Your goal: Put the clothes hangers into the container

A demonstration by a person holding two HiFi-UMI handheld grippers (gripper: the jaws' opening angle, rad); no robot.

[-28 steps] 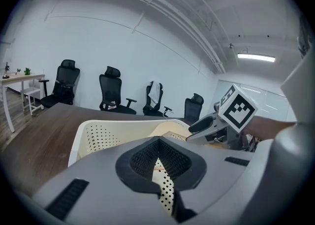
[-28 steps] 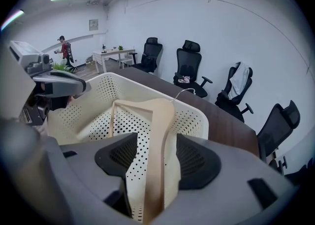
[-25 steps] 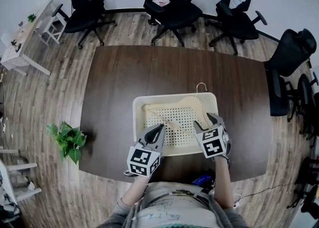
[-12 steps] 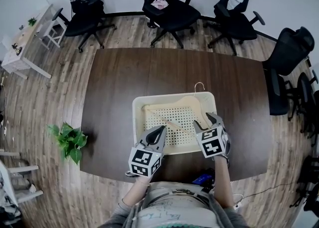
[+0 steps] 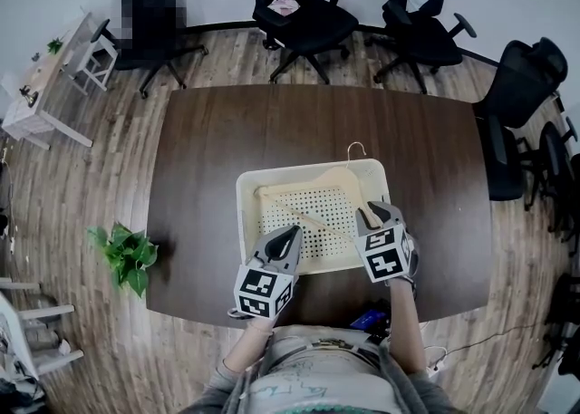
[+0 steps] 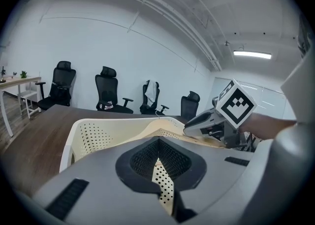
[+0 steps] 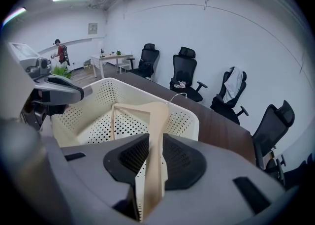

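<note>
One hanger; right gripper just closed on it; head view unclear.

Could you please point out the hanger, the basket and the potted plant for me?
hanger (image 7: 158, 120): right gripper view, on its wooden arm just ahead of the jaws.
basket (image 5: 245, 222): head view, on its left wall.
potted plant (image 5: 125, 254): head view, on its leaves.
</note>
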